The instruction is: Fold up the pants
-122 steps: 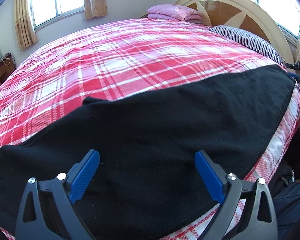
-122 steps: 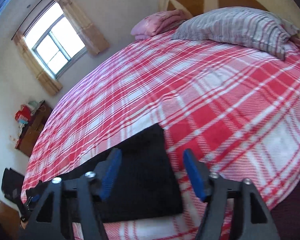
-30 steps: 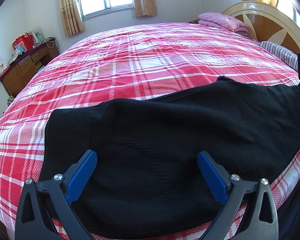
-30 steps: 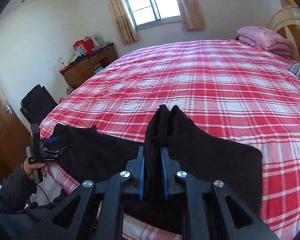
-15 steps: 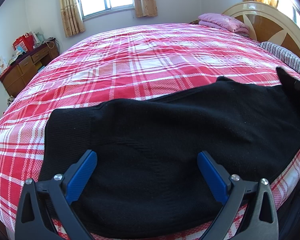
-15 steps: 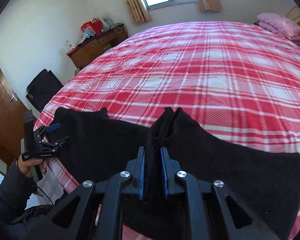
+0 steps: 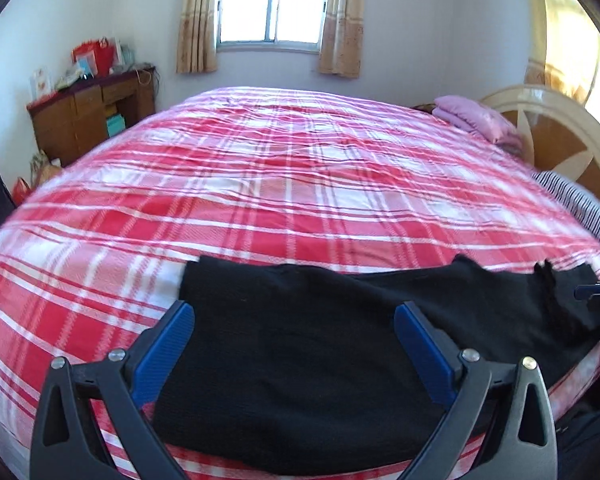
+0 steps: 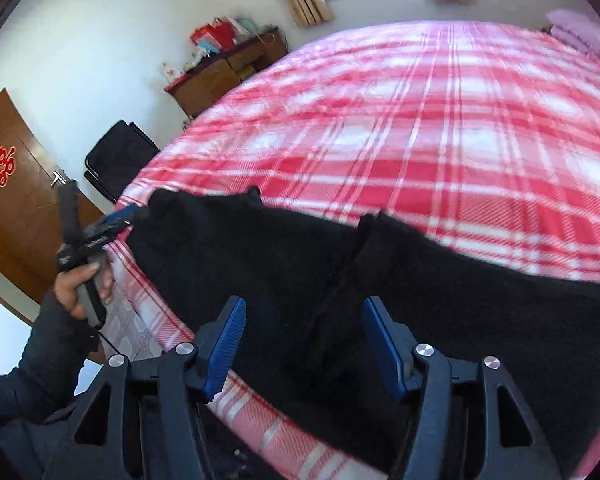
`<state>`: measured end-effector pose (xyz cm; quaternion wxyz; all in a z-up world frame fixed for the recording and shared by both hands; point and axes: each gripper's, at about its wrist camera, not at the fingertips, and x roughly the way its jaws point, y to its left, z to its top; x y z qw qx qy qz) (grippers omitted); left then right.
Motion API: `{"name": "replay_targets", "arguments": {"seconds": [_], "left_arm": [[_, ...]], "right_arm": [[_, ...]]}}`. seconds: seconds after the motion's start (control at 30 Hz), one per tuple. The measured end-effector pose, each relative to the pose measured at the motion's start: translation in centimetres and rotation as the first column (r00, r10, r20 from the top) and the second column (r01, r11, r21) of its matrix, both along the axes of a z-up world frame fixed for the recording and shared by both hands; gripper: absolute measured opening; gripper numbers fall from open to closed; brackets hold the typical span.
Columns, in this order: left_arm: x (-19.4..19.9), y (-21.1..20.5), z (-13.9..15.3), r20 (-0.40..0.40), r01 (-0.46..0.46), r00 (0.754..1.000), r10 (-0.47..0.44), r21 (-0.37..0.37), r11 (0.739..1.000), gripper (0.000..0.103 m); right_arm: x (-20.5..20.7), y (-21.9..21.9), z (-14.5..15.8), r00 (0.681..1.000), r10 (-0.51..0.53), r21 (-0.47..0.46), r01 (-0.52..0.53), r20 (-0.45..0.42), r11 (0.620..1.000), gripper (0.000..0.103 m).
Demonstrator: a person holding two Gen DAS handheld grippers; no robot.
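The black pants (image 7: 300, 344) lie flat along the near edge of the red plaid bed (image 7: 300, 184). My left gripper (image 7: 294, 340) is open and empty, hovering over the pants' left end. In the right wrist view the pants (image 8: 292, 264) show a folded-over layer with a raised edge. My right gripper (image 8: 302, 344) is open just above that fold, holding nothing. The left gripper (image 8: 100, 232) shows there in a gloved hand at the pants' far left corner. The right gripper's tip (image 7: 596, 294) shows at the left view's right edge.
A wooden dresser (image 7: 88, 116) with clutter stands by the left wall. A pink folded blanket (image 7: 476, 118) and a striped pillow (image 7: 580, 204) lie by the headboard (image 7: 556, 136). A black bag (image 8: 120, 160) and a brown door (image 8: 16, 200) are beside the bed.
My right gripper has opened and let go of the pants leg, which now lies folded over. My left gripper has drawn back, still open.
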<state>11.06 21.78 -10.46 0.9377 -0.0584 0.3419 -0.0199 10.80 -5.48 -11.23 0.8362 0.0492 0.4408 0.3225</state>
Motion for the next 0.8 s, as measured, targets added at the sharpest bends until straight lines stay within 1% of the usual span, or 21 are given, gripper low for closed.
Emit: {"name": "replay_targets", "arguments": {"seconds": [0.1, 0.17, 0.27, 0.3, 0.33, 0.4, 0.43, 0.5, 0.53, 0.57, 0.6, 0.63, 0.67, 0.77, 0.8], "left_arm": [[0.1, -2.4, 0.1, 0.001, 0.063, 0.998, -0.063, -0.013, 0.998, 0.103], [0.3, -5.0, 0.3, -0.005, 0.130, 0.991, -0.130, -0.029, 0.991, 0.103], [0.9, -9.4, 0.6, -0.020, 0.251, 0.967, -0.253, -0.083, 0.965, 0.103], [1.1, -10.9, 0.6, -0.027, 0.288, 0.956, -0.292, -0.103, 0.952, 0.103], [1.5, -13.1, 0.5, -0.037, 0.340, 0.937, -0.347, -0.131, 0.931, 0.103], [2.0, -16.1, 0.3, -0.052, 0.400, 0.908, -0.415, -0.180, 0.899, 0.102], [2.5, -17.7, 0.0, -0.064, 0.426, 0.892, -0.448, -0.215, 0.879, 0.100], [3.4, -20.7, -0.6, -0.099, 0.465, 0.856, -0.508, -0.283, 0.839, 0.093], [3.9, -22.2, -1.1, -0.122, 0.479, 0.836, -0.535, -0.311, 0.821, 0.087], [4.4, -23.6, -1.6, -0.145, 0.489, 0.821, -0.553, -0.324, 0.810, 0.084], [4.7, -24.4, -1.9, -0.161, 0.492, 0.814, -0.558, -0.320, 0.809, 0.083], [5.0, -25.4, -2.4, -0.186, 0.491, 0.810, -0.557, -0.306, 0.816, 0.081], [5.4, -26.0, -2.8, -0.204, 0.487, 0.808, -0.553, -0.298, 0.821, 0.081], [5.7, -27.2, -2.8, -0.205, 0.490, 0.812, -0.547, -0.270, 0.829, 0.080], [5.8, -27.4, -2.8, -0.204, 0.489, 0.813, -0.546, -0.272, 0.829, 0.078]], "right_arm": [[-0.9, -3.1, 1.8, 0.998, -0.051, 0.017, 0.050, 0.037, 0.999, 0.063], [-1.1, -5.6, 2.5, 0.992, -0.108, 0.019, 0.107, 0.059, 0.994, 0.064], [-0.9, -10.1, 3.0, 0.968, -0.239, 0.025, 0.237, 0.081, 0.971, 0.064], [-0.8, -11.2, 3.0, 0.958, -0.275, 0.030, 0.274, 0.082, 0.961, 0.065], [-0.7, -13.0, 2.8, 0.936, -0.343, 0.040, 0.341, 0.078, 0.939, 0.065], [-0.5, -15.1, 2.4, 0.907, -0.416, 0.053, 0.413, 0.060, 0.909, 0.065], [-0.3, -16.1, 1.9, 0.893, -0.447, 0.063, 0.444, 0.046, 0.894, 0.065], [0.0, -17.3, 1.3, 0.877, -0.479, 0.067, 0.476, 0.032, 0.877, 0.065], [0.1, -17.7, 1.0, 0.874, -0.485, 0.068, 0.482, 0.029, 0.873, 0.065], [0.1, -17.9, 0.8, 0.874, -0.485, 0.069, 0.483, 0.030, 0.873, 0.065], [0.2, -18.0, 0.6, 0.873, -0.486, 0.067, 0.483, 0.033, 0.873, 0.065], [0.2, -18.1, 0.4, 0.872, -0.488, 0.065, 0.485, 0.036, 0.872, 0.065], [0.3, -18.0, 0.1, 0.872, -0.488, 0.063, 0.485, 0.036, 0.872, 0.065], [0.4, -17.7, -0.6, 0.877, -0.479, 0.061, 0.476, 0.031, 0.877, 0.065], [0.5, -17.5, -0.8, 0.881, -0.473, 0.060, 0.471, 0.029, 0.880, 0.065]]}}
